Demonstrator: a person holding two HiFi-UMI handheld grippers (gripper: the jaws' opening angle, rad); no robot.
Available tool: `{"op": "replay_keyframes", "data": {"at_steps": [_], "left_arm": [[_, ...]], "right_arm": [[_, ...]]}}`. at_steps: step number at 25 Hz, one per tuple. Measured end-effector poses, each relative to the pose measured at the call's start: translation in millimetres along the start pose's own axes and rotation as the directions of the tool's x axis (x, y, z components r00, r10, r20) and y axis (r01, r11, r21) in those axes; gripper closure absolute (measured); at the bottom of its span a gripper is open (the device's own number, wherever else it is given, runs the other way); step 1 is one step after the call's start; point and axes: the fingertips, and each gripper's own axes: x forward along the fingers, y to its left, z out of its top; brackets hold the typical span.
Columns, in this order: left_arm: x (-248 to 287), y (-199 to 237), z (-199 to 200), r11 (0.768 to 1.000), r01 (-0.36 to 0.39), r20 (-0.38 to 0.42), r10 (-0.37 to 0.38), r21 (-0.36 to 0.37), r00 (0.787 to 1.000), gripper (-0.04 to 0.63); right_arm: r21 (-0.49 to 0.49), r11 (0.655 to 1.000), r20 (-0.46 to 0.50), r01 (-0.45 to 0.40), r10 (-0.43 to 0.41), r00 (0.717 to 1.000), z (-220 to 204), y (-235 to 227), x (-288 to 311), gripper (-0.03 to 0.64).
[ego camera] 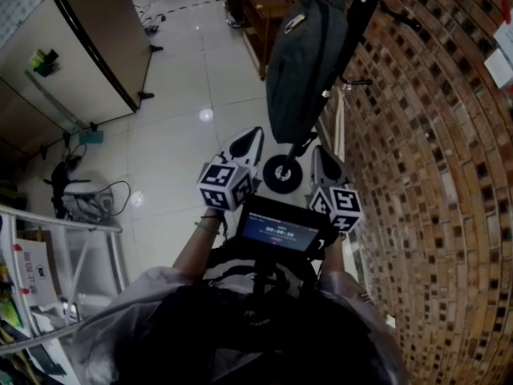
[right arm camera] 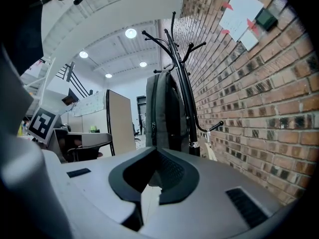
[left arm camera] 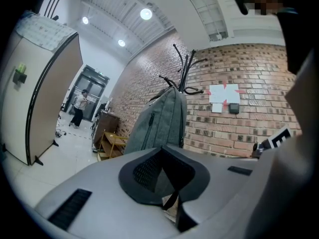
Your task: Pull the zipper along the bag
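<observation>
A grey backpack [ego camera: 300, 62] hangs upright from a black coat stand against the brick wall. It is also in the left gripper view [left arm camera: 160, 118] and the right gripper view [right arm camera: 162, 111]. A dark zipper [left arm camera: 148, 126] runs down its front, and another zipper line [right arm camera: 152, 118] runs along its side. My left gripper [ego camera: 247, 144] and right gripper [ego camera: 322, 167] are held side by side below the bag, pointing at it and well short of it. The left gripper's [left arm camera: 162, 151] jaws meet at their tips with nothing between them. So do the right gripper's [right arm camera: 157, 153].
The brick wall [ego camera: 433, 175] runs along the right. The coat stand's round base [ego camera: 282, 173] is on the tiled floor just ahead of the grippers. A wooden shelf unit [ego camera: 260, 14] stands behind the bag, a partition panel [ego camera: 96, 38] at far left, and a metal rack [ego camera: 48, 255] near left.
</observation>
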Motion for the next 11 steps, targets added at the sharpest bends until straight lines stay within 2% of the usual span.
{"op": "replay_keyframes", "data": {"at_steps": [11], "left_arm": [[-0.7, -5.4, -3.4, 1.000, 0.012, -0.009, -0.012, -0.006, 1.000, 0.588]], "right_arm": [[-0.005, 1.000, -0.013, -0.014, 0.014, 1.000, -3.0, 6.0, 0.6, 0.614]]}}
